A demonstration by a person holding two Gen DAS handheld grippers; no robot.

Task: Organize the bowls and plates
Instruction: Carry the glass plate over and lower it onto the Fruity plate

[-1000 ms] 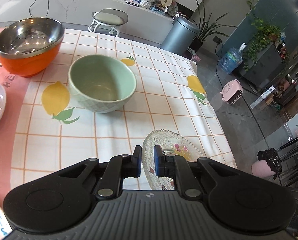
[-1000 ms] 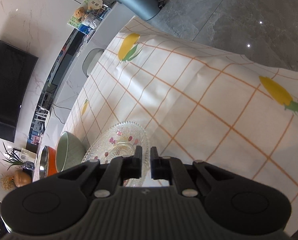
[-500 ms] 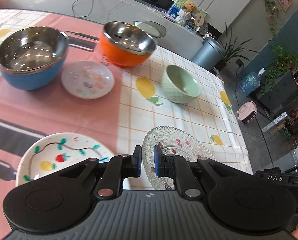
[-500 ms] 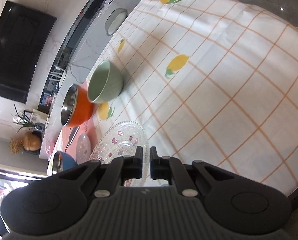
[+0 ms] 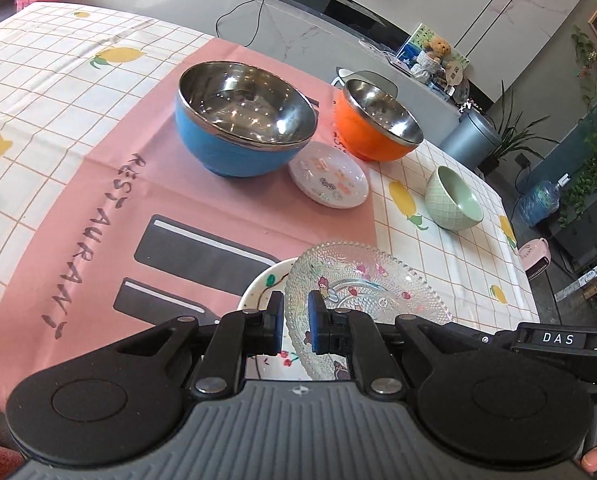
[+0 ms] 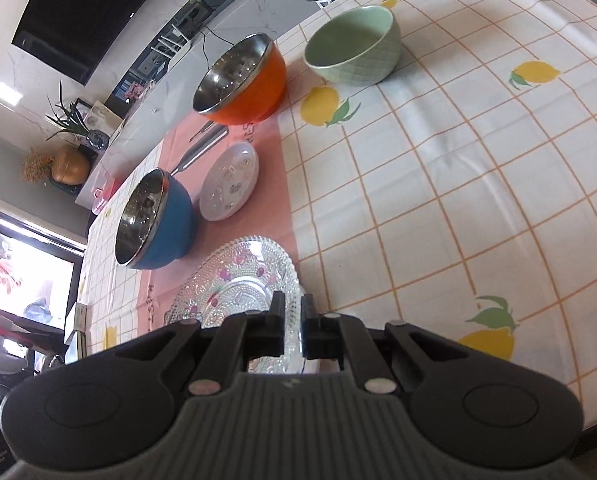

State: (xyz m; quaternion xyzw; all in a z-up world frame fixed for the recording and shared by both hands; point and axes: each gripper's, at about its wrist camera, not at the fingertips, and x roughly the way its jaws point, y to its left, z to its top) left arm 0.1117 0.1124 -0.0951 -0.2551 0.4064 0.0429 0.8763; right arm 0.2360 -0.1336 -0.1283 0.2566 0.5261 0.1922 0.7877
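Observation:
A clear glass plate (image 5: 362, 292) with a beaded rim is held in the air by both grippers. My left gripper (image 5: 296, 322) is shut on its near rim. My right gripper (image 6: 294, 322) is shut on its rim too, and the glass plate (image 6: 238, 280) spreads out ahead of it. Under the glass plate lies a white painted plate (image 5: 264, 288), partly hidden. A blue steel-lined bowl (image 5: 242, 128), an orange steel-lined bowl (image 5: 378, 120), a small white saucer (image 5: 328, 178) and a green bowl (image 5: 454, 200) stand farther off.
A pink runner (image 5: 110, 216) lies over the lemon-print tablecloth (image 6: 438, 184). The table's right edge (image 5: 526, 280) drops to the floor, where a pink heater (image 5: 536, 258) and a grey bin (image 5: 468, 140) stand. A marble counter (image 5: 202, 4) runs behind.
Both grippers have carried the glass plate left from the table's right end, over the pink runner and above the white painted plate. The bowls have not moved.

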